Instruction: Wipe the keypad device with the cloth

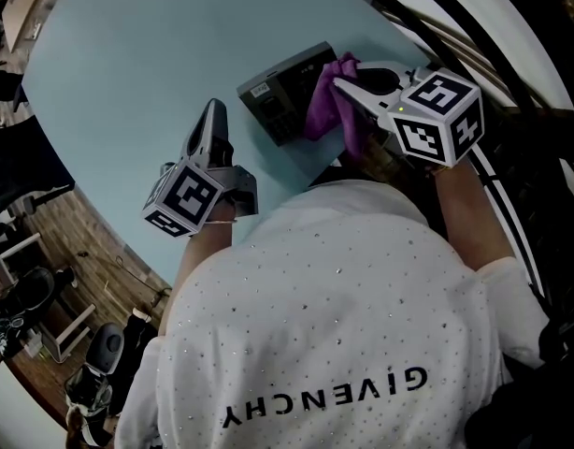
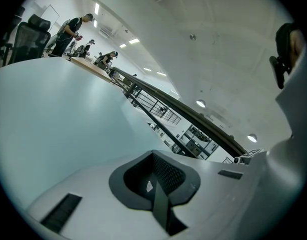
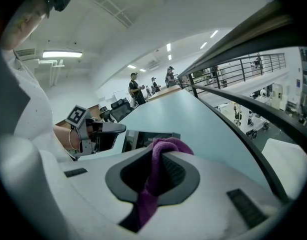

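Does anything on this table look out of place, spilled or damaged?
Nothing stands out. The keypad device lies flat on the table; the purple cloth, pinched in the right gripper, hangs over its end. No spills.

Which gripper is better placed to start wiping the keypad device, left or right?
Right. The right gripper is shut on the purple cloth, which hangs right at the keypad device. The left gripper is shut on nothing and sits off to the side over the table.

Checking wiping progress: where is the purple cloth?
Head view, upper right: the purple cloth is clamped in the right gripper, at the dark keypad device's right end.
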`<state>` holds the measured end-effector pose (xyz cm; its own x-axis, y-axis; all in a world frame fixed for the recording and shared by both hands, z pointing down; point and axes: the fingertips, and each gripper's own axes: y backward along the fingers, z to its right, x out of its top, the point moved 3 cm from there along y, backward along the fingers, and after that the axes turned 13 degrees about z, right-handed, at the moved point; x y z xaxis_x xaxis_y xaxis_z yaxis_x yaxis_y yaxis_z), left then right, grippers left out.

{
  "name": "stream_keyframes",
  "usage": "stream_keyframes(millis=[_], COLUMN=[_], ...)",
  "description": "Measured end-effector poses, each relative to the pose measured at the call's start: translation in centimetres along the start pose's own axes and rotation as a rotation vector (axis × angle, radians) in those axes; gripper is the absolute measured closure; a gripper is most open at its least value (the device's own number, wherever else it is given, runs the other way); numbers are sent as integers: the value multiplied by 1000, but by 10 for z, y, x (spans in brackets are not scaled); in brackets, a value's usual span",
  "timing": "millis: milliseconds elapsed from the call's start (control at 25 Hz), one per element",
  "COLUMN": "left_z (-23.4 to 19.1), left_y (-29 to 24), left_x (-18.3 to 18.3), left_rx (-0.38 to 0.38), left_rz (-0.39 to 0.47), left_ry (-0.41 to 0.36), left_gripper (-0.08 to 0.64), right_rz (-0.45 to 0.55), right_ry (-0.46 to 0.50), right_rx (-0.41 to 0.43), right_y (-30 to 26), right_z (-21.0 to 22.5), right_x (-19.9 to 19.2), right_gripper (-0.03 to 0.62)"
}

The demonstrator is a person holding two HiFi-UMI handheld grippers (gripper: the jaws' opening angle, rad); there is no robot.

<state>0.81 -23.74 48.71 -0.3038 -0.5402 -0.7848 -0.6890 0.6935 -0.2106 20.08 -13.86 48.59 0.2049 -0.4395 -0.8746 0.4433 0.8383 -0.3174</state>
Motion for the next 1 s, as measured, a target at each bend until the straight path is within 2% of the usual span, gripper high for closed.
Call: stream_keyframes(millis=[160, 600, 800, 1000], left_z=[0, -11, -23, -33], left_y=[-1, 10, 27, 58], left_x=[0, 6, 8, 21], left_rx=[-1, 8, -10, -68], left_rz=[4, -7, -18, -43], left_ry=[15, 16, 48, 47], left_gripper=[557, 557, 557, 557], right_rz=[2, -12, 23, -29], right_ry=[-3, -13, -25, -18], right_rx=[-10, -133, -76, -105], right_y=[3, 14, 1, -22], right_z=[3, 19, -15, -59], right_x=[1, 5, 12, -2], right_gripper=[567, 566, 568, 566])
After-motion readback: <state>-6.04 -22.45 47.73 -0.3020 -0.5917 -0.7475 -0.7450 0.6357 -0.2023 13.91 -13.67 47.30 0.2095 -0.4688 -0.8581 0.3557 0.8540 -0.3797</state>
